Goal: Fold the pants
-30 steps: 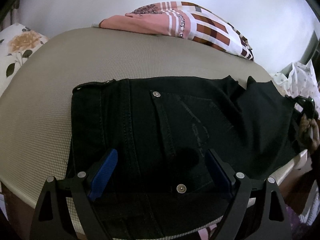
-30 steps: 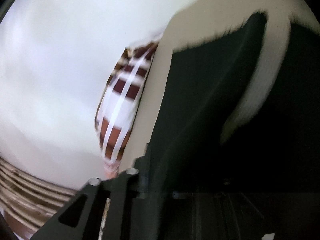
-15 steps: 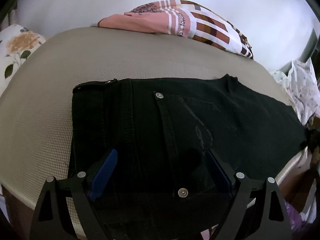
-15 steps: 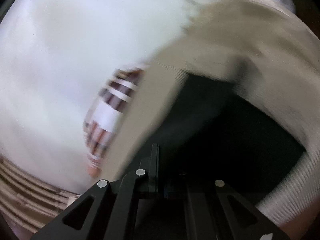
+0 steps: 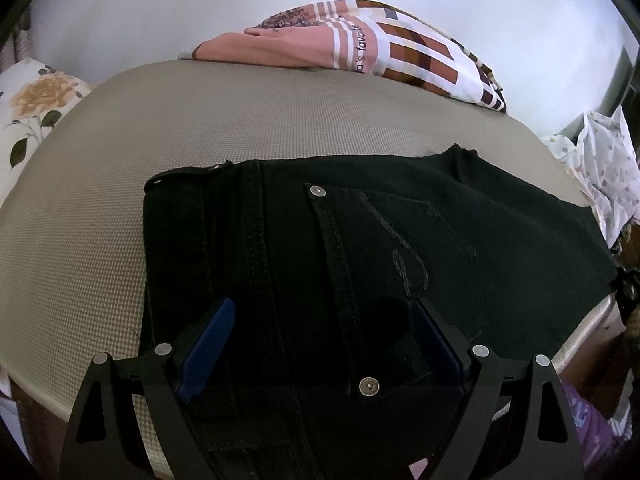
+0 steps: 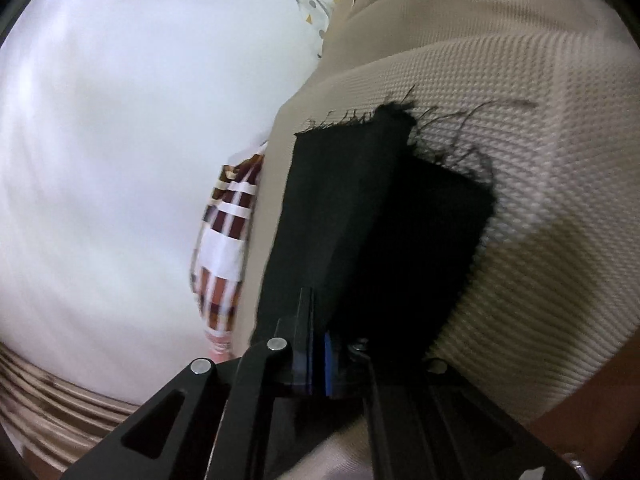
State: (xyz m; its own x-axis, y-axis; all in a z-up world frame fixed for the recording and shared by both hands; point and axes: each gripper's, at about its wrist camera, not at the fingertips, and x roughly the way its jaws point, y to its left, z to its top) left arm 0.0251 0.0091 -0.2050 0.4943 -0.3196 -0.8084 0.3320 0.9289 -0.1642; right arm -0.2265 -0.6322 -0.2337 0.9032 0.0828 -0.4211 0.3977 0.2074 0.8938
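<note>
Black jeans [image 5: 360,240] lie flat on the beige mattress [image 5: 200,128], back pocket up, with the waistband at the left and the leg running off to the right edge. My left gripper [image 5: 320,312] hovers open over the waist area near a rivet; nothing sits between its blue pads [image 5: 208,332]. In the right wrist view my right gripper [image 6: 320,316] is shut on the black leg end [image 6: 360,208]. The frayed hem [image 6: 396,116] lies on the mattress [image 6: 540,200] beyond the fingers.
A folded pink and plaid cloth [image 5: 360,48] lies along the far edge by the white wall, and shows as plaid cloth [image 6: 224,248] in the right wrist view. A floral pillow [image 5: 32,100] sits at the left, and a dotted white cloth [image 5: 604,160] at the right.
The right gripper has drawn the leg end out to the right, so the raised, folded-over leg now lies flat and stretched. The left gripper has not moved.
</note>
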